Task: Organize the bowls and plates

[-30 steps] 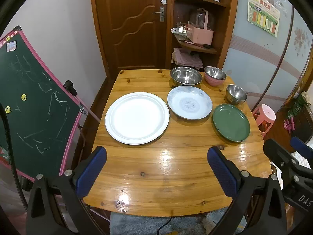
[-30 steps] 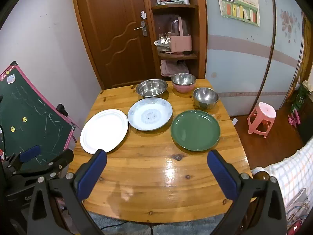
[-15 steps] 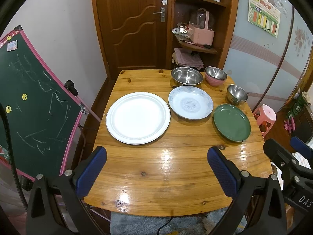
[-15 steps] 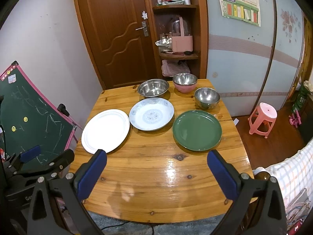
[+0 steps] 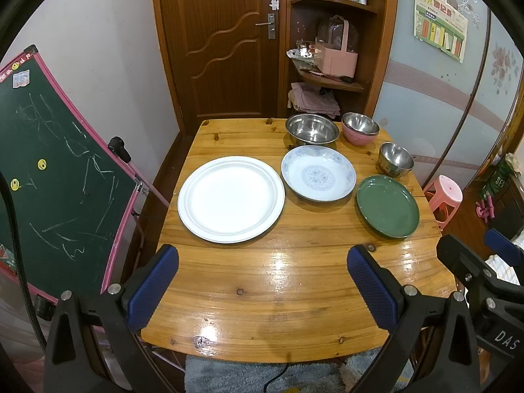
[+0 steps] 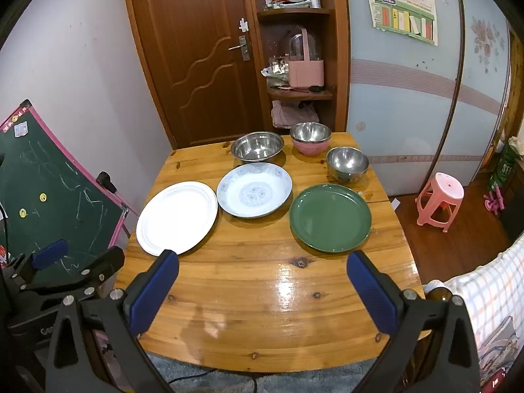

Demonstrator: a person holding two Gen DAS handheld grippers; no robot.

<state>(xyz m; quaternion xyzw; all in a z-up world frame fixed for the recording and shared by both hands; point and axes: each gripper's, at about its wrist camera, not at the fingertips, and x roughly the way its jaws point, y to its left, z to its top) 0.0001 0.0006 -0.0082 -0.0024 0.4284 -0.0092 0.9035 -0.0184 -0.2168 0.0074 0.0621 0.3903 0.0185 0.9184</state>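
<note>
Chalkboard [image 5: 59, 177], pink stool [image 6: 440, 199], door [image 5: 222, 42]

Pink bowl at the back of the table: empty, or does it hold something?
The pink bowl holds a steel bowl nested inside it, with nothing else visible inside.
</note>
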